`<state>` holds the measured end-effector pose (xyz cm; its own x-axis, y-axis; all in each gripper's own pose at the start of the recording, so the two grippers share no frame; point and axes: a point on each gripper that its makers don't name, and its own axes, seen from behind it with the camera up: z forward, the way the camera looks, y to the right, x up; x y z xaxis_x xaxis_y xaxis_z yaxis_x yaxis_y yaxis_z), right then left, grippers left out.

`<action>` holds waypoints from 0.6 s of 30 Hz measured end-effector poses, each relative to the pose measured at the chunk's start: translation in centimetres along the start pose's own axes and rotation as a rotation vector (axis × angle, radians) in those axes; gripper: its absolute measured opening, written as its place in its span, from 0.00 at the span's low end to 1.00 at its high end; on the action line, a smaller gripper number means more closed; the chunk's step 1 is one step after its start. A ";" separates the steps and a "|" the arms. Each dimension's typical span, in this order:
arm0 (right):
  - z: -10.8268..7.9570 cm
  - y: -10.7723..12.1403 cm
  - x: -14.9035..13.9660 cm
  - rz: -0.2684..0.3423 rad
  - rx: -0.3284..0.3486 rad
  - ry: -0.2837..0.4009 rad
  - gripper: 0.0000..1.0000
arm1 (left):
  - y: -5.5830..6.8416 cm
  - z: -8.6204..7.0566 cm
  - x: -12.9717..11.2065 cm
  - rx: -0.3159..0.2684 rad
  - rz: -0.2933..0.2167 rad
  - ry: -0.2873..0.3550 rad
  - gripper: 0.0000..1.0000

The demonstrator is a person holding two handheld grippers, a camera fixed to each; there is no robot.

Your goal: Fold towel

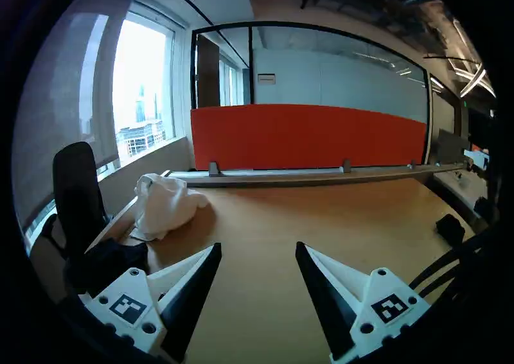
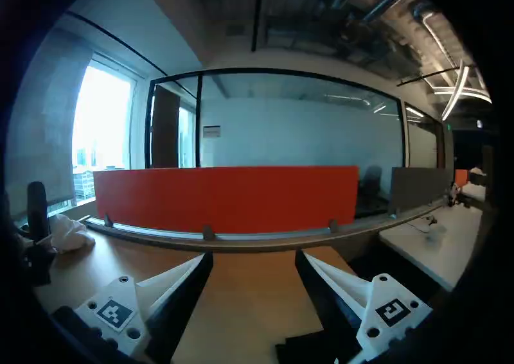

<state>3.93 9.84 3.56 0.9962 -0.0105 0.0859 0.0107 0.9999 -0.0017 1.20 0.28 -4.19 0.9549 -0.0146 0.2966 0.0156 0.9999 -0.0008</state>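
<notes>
Wooden desk (image 1: 308, 229) holds a crumpled towel (image 1: 164, 203) at ten o'clock; left gripper (image 1: 258, 244) and right gripper (image 2: 254, 253) both gape wide.

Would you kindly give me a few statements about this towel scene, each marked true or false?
1. The towel lies crumpled in a heap on the wooden desk. True.
2. The left gripper is shut on the towel. False: its jaws stand open with nothing between them, and the towel lies apart from it, farther back and to the left.
3. The divider at the back of the desk is orange-red. True.
4. The right gripper holds a corner of the towel. False: it is open and empty; the towel sits far off at the left of the right gripper view.
5. A black chair stands beside the desk near the towel. True.
</notes>
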 end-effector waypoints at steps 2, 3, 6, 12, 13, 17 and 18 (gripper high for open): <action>-0.1 -1.0 0.3 -0.002 0.008 0.005 0.99 | -0.4 0.5 0.9 0.008 -0.006 0.027 0.85; -0.1 -1.5 0.4 -0.002 0.012 0.007 0.99 | -0.6 0.8 1.3 0.011 -0.010 0.039 0.85; -0.1 -3.1 0.7 -0.004 0.026 0.014 0.99 | -0.9 1.6 2.7 0.014 -0.021 0.073 0.85; 0.1 -5.8 1.5 0.006 0.042 0.034 0.99 | -1.2 2.9 6.1 0.004 -0.031 0.153 0.85; 0.2 -6.1 1.6 0.010 0.043 0.037 0.99 | -1.2 3.0 6.5 0.003 -0.029 0.167 0.85; 0.3 -7.3 2.0 0.028 0.047 0.043 0.99 | -1.1 3.4 8.0 -0.004 -0.027 0.212 0.85; 0.3 -7.6 2.0 0.031 0.048 0.043 0.99 | -1.0 3.5 8.2 -0.006 -0.028 0.219 0.85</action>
<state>5.81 2.20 4.03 0.9988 0.0217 0.0439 -0.0236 0.9987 0.0444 7.96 -0.85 1.56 0.9956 -0.0439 0.0822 0.0442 0.9990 -0.0018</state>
